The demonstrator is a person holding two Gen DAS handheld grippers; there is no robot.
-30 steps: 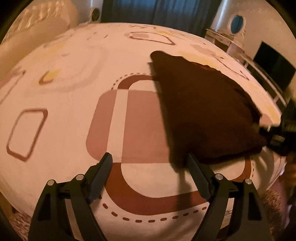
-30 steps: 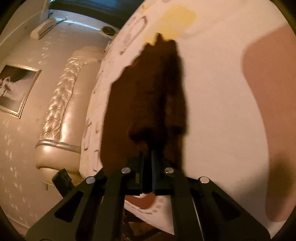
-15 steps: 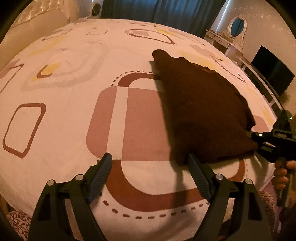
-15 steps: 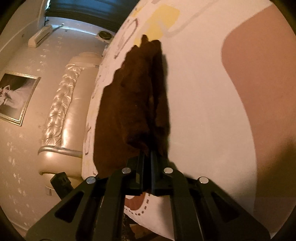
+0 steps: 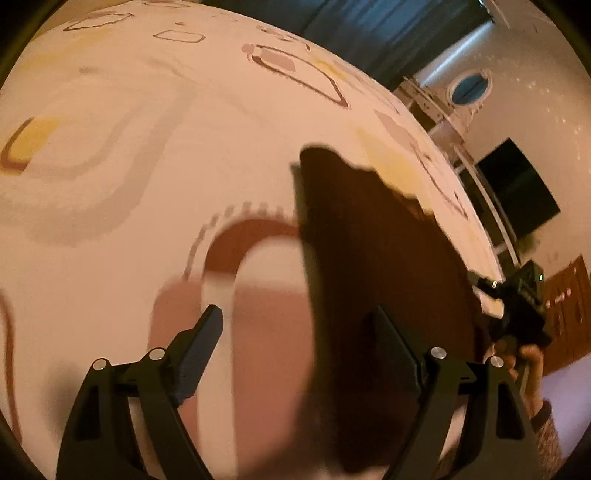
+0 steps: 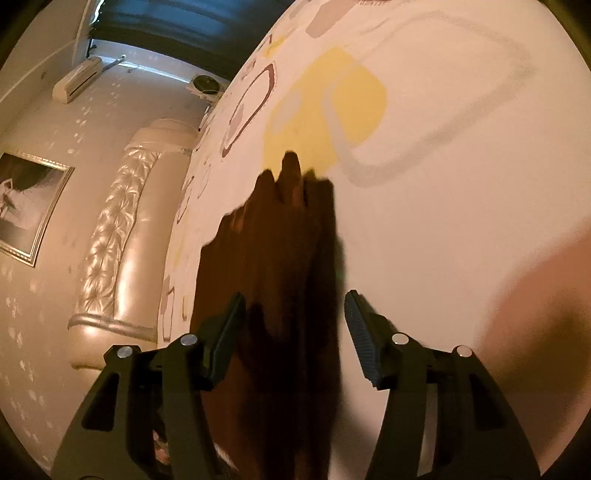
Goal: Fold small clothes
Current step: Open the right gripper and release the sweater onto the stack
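Observation:
A dark brown garment lies on the patterned bed sheet, folded into a long shape. My left gripper hovers open over its left edge; the right finger is above the cloth, the left finger above bare sheet. In the right wrist view the same garment stretches away from my right gripper, whose jaws are opening. The cloth's near end lies beneath and between them, and the pads do not press on it. The right gripper also shows at the bed's right edge in the left wrist view, a hand holding it.
A tufted cream headboard closes one end of the bed. On the wall hang a framed picture and an air conditioner. Beyond the far bed edge are dark curtains, a dressing table with oval mirror and a dark screen.
My right gripper's jaws have parted and released the garment's end, which now lies slack. My left gripper has swung forward and rolled, so its right finger is now over the cloth.

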